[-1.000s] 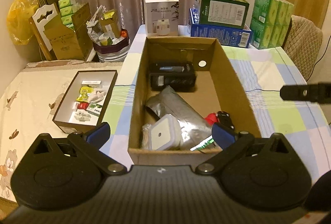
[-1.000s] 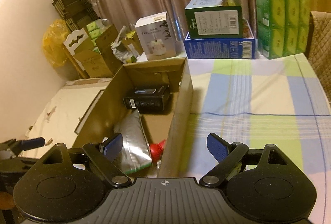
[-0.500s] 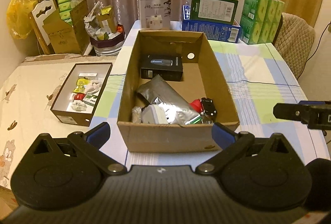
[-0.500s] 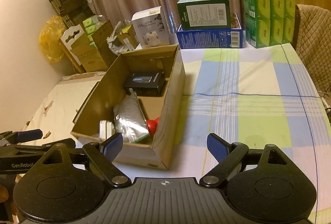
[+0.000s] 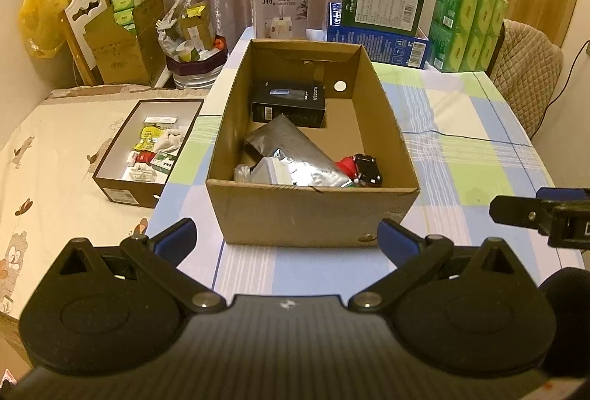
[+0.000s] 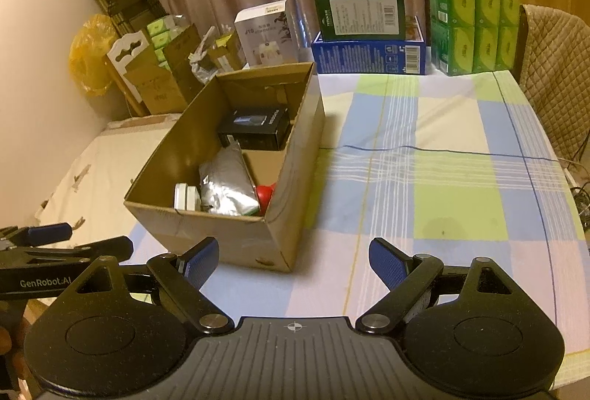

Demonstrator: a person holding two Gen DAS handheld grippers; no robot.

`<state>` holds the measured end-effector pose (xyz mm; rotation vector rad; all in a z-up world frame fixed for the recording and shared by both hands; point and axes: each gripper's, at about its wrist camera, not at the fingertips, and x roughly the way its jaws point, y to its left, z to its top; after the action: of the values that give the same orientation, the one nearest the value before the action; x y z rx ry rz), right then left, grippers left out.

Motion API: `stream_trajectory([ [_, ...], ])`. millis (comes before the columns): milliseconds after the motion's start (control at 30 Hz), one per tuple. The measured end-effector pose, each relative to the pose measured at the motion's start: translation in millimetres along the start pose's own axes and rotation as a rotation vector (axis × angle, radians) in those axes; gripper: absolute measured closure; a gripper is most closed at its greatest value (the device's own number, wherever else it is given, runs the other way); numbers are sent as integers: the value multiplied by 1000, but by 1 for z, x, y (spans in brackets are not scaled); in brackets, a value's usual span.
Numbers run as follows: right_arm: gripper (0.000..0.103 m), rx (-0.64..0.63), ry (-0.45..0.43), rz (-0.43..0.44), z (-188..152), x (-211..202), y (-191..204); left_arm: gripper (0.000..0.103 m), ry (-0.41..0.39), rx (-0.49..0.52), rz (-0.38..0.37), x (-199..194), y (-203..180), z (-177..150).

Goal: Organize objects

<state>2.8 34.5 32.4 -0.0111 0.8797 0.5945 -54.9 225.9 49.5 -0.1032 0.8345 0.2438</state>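
While both grippers hang empty with fingers spread wide, the left gripper [image 5: 285, 234] and right gripper [image 6: 293, 258] sit just short of the cardboard box [image 5: 313, 211] on the checked table [image 6: 424, 186]. Inside lie a black box [image 5: 288, 103], a silver pouch [image 5: 295, 156] (crumpled) and a red item [image 6: 264, 195].

Both tools have drawn back from the cardboard box [image 5: 313, 156]. The left tool [image 5: 285, 237], earlier over its contents, now hangs before its near wall; the right tool [image 6: 293, 261] has likewise retreated over the counter [image 6: 424, 178].
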Motion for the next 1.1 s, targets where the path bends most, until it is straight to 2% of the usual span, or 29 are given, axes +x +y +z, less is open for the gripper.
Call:
stream_trajectory([
  [1100, 17, -19, 42, -6, -9, 15, 10, 0, -2, 20, 7, -5, 6, -6],
])
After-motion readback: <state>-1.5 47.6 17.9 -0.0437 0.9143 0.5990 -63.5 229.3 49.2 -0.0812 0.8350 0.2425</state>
